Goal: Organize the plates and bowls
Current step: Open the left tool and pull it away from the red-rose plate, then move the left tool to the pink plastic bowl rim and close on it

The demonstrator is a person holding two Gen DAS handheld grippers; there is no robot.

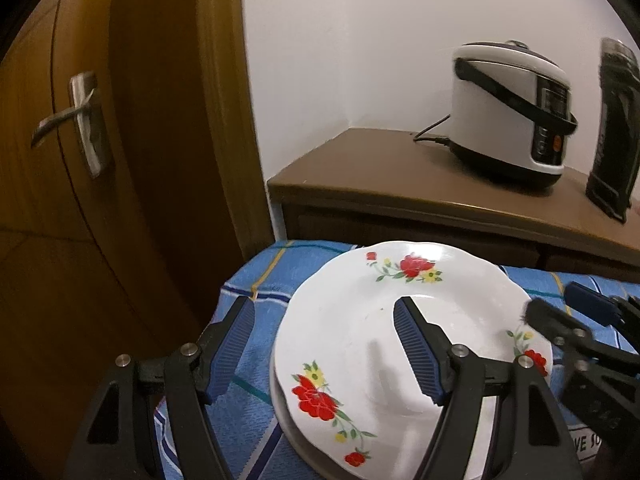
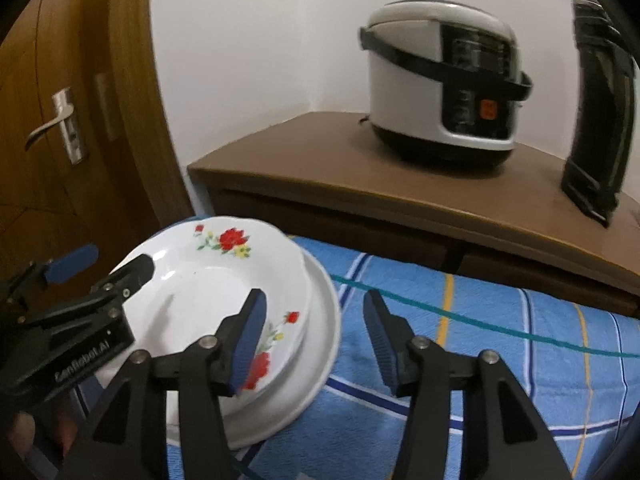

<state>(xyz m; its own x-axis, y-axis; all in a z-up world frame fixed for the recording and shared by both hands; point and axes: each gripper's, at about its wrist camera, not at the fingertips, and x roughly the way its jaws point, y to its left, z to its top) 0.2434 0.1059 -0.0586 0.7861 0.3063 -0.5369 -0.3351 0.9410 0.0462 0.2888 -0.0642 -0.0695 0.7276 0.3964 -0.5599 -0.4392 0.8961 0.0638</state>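
Observation:
A white deep plate with red flowers point(image 1: 360, 340) point(image 2: 208, 280) lies stacked on a plain white plate point(image 1: 290, 426) point(image 2: 320, 344) on a blue checked cloth. My left gripper point(image 1: 323, 302) point(image 2: 118, 260) is open and straddles the flowered plate's left rim, with one finger over the cloth and the other over the plate's hollow. My right gripper point(image 2: 314, 295) point(image 1: 556, 300) is open across the right rim, its left pad above the flowered plate and its right pad above the cloth. Neither gripper's pads press on a plate.
The blue checked cloth point(image 2: 480, 360) covers the surface under the plates. Behind it a brown cabinet point(image 1: 380, 184) carries a white rice cooker point(image 1: 508, 108) and a black flask point(image 1: 612, 128). A wooden door with a metal handle point(image 1: 76, 120) stands close on the left.

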